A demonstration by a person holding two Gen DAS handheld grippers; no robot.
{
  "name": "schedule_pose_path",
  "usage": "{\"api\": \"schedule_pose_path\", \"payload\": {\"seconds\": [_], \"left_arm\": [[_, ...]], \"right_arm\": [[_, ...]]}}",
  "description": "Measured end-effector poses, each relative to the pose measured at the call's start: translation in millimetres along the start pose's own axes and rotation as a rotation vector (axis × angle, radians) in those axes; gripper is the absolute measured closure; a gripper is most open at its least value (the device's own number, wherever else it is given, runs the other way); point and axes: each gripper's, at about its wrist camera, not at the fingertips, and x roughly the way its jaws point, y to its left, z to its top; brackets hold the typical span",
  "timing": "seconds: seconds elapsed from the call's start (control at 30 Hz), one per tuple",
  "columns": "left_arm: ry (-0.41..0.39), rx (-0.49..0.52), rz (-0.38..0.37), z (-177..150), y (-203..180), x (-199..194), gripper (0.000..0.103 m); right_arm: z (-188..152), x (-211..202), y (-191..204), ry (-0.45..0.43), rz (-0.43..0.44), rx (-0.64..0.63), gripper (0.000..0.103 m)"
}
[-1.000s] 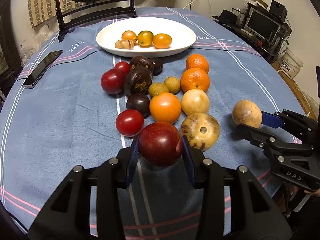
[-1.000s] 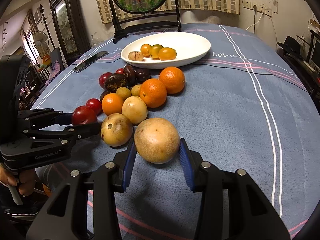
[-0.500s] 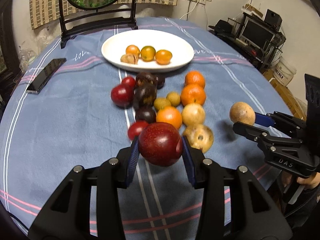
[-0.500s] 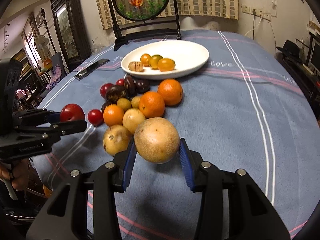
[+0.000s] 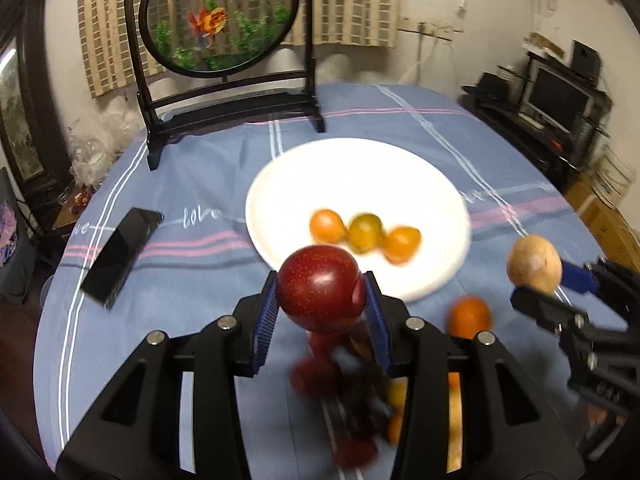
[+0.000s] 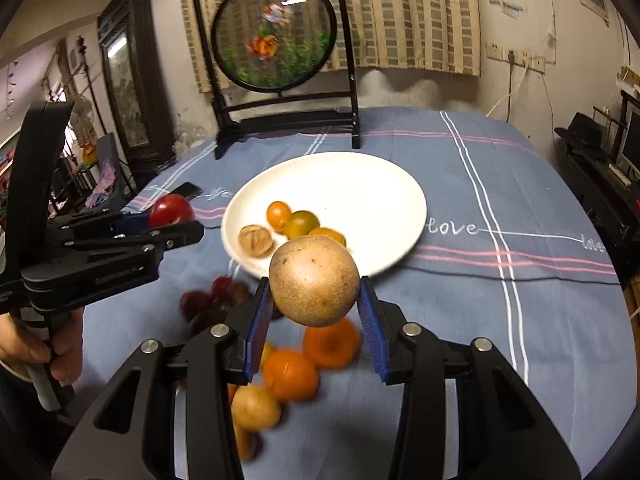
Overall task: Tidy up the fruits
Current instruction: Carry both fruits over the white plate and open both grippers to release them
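Red plum (image 5: pixel 321 288) pinched in left gripper (image 5: pixel 322 312), tan round fruit (image 6: pixel 314 282) clamped in right gripper (image 6: pixel 314 320), both held above table's near edge w/ loose fruits (blurred), short of white plate (image 6: pixel 384 200).

Dim warm indoor light, heavy fisheye vignette at corners. Motion blur on loose fruit (image 5: pixel 360 392) and plate (image 5: pixel 360 184); gripped fruit sharp.
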Motion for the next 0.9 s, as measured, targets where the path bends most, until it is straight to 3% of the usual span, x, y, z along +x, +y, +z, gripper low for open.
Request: {"api": "schedule_pose_path", "payload": {"seconds": [0.2, 0.4, 0.47, 0.5, 0.63, 0.9], "left_arm": [[0.079, -0.051, 0.009, 20, 8, 55, 0.061], [0.124, -0.073, -0.007, 24, 8, 81, 0.059], [0.096, -0.075, 0.000, 23, 8, 78, 0.038], [0.072, -0.069, 0.013, 23, 7, 74, 0.035], [0.038, -0.054, 0.019, 23, 7, 60, 0.032], [0.007, -0.012, 0.023, -3, 4, 17, 0.015]], "right_arm": [[19, 57, -12, 0.074, -0.052, 0.029, 0.060], [25, 97, -27, 0.143, -0.115, 0.048, 0.058], [24, 95, -27, 0.119, -0.107, 0.041, 0.041], [23, 90, -27, 0.098, -0.117, 0.047, 0.041], [21, 76, -31, 0.078, -0.097, 0.067, 0.041], [6, 36, -29, 0.055, -0.081, 0.061, 0.041]]}}
